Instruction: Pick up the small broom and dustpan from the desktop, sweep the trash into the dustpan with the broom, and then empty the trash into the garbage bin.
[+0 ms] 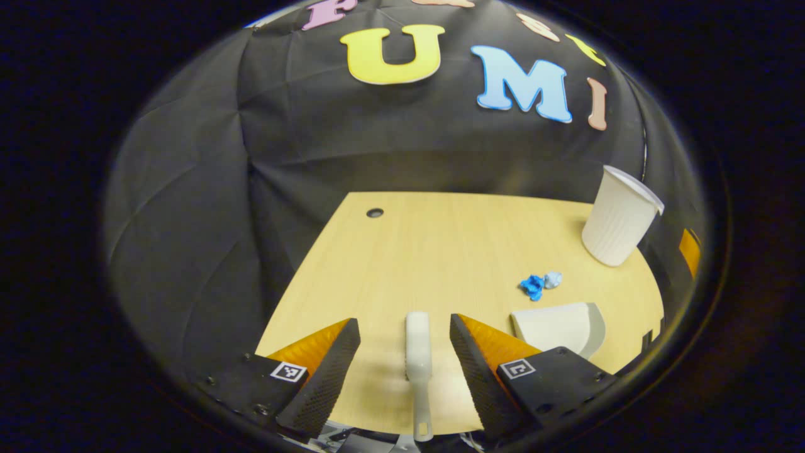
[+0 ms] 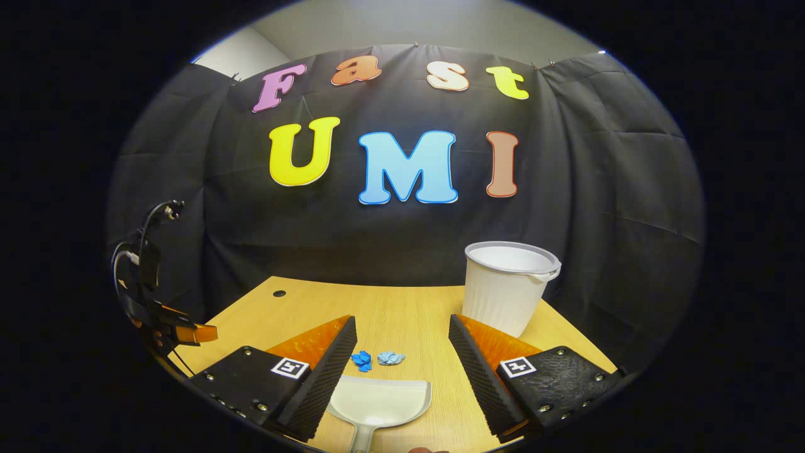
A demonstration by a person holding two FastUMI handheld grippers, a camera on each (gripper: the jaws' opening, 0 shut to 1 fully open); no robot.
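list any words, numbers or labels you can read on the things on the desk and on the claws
broom: no text
dustpan: no text
garbage bin: no text on the side shown
trash scraps: too small to tell
left claw and right claw: square markers with a black-and-white coded pattern, no words or numbers to read

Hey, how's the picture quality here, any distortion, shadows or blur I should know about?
Left gripper view: strong fisheye bend, the desk edges curve and the garbage bin leans; the broom is sharp, with a soft shadow beside it. Right gripper view: same curvature, even lighting, no harsh glare; the dustpan and trash are in focus.
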